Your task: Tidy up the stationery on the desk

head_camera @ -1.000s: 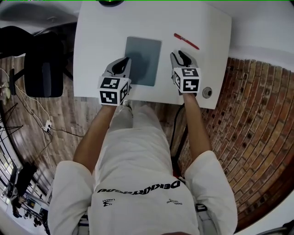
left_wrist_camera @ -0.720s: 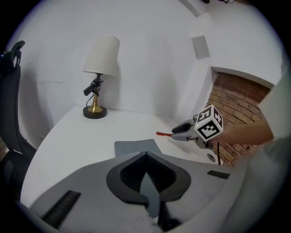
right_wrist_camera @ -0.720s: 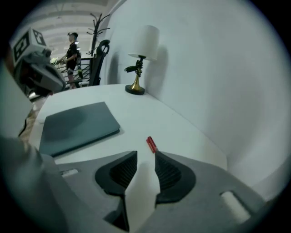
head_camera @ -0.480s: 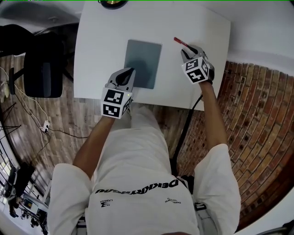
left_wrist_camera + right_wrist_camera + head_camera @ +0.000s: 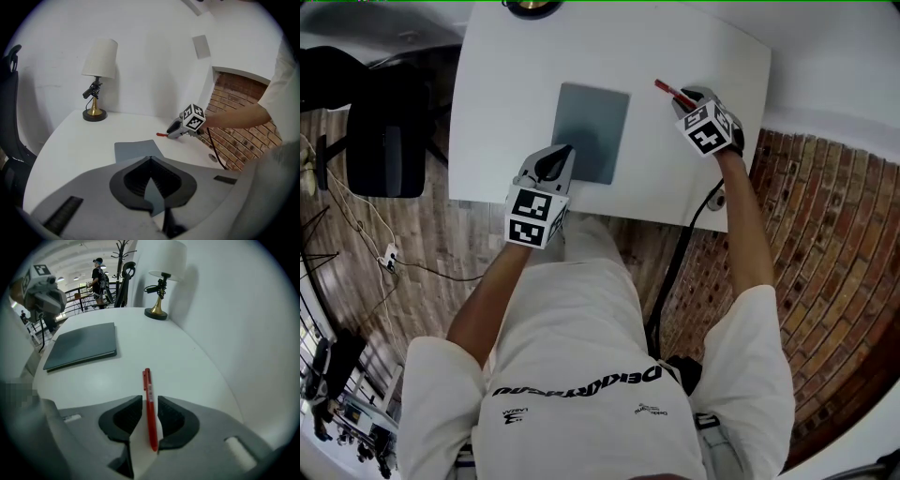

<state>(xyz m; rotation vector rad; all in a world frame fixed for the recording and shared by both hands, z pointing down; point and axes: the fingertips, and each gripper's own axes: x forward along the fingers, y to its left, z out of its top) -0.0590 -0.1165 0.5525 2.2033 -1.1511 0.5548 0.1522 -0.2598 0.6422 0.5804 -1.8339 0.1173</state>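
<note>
We see a white bench against a white wall, a shaded lamp on its far edge, a black chair over wood planks at left, and brickwork at right.

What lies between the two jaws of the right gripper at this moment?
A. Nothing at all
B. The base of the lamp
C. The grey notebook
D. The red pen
D: in the right gripper view the red pen lies on the white desk between the jaws of the right gripper, which stand apart on either side of it.
</note>
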